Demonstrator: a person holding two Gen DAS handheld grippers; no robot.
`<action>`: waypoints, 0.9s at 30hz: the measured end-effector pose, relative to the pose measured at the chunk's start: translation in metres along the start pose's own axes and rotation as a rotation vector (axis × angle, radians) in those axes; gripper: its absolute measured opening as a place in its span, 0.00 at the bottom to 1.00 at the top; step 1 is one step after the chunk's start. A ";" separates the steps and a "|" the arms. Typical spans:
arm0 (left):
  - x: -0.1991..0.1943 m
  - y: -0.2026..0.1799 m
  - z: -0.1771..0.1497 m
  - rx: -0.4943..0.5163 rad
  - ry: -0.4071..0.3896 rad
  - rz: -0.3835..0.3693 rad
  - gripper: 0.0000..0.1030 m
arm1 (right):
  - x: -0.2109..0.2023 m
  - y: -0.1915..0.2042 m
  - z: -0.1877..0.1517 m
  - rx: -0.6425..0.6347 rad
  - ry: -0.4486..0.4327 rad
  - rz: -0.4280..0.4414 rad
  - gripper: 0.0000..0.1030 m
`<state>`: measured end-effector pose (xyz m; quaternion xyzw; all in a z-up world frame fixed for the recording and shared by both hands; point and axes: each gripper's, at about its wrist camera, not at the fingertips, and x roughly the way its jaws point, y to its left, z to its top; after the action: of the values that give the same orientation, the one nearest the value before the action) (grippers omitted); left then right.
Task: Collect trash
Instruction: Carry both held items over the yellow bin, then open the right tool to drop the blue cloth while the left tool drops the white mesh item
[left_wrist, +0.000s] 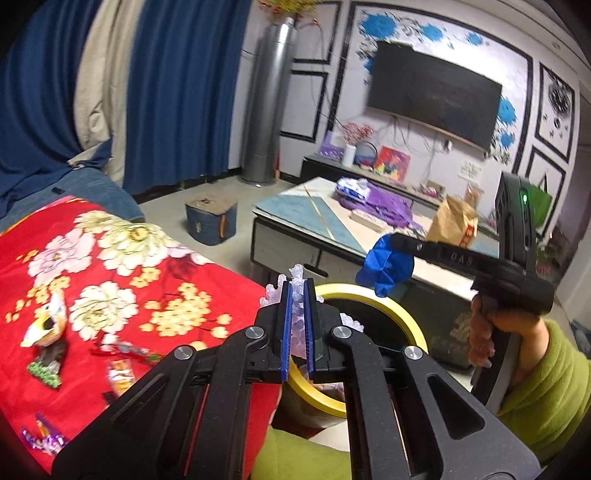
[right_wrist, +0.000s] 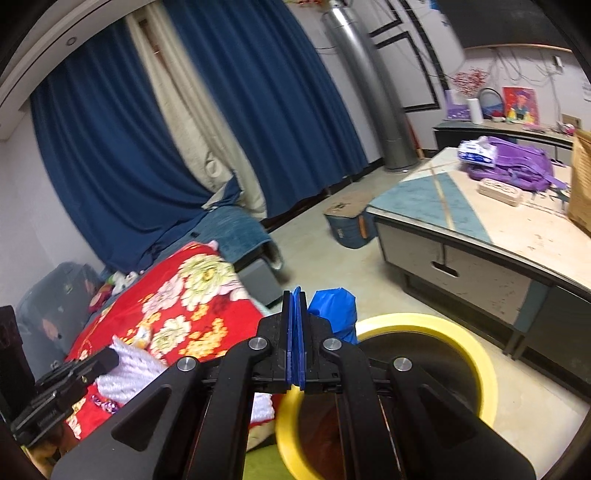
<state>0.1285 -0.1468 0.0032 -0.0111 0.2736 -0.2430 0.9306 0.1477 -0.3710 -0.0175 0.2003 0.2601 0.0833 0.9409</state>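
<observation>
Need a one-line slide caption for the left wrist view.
Left gripper shut on crinkled white wrapper above yellow-rimmed bin; right gripper carries blue wrapper toward it.

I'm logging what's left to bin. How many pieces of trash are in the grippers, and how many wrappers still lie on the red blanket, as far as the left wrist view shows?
Held in grippers: 2 (white foam piece in left gripper, blue crumpled piece in right gripper)
Wrappers on red blanket: about 5, blurred
Total: about 7
</observation>
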 end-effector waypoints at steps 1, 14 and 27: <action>0.007 -0.004 -0.001 0.009 0.016 -0.009 0.03 | -0.001 -0.007 0.000 0.012 0.005 -0.007 0.02; 0.065 -0.049 -0.021 0.135 0.134 -0.053 0.03 | 0.001 -0.056 -0.017 0.061 0.060 -0.046 0.02; 0.112 -0.049 -0.044 0.114 0.266 -0.039 0.03 | 0.029 -0.096 -0.047 0.170 0.181 -0.049 0.03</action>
<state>0.1663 -0.2362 -0.0832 0.0688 0.3799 -0.2757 0.8803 0.1524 -0.4348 -0.1081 0.2647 0.3547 0.0558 0.8950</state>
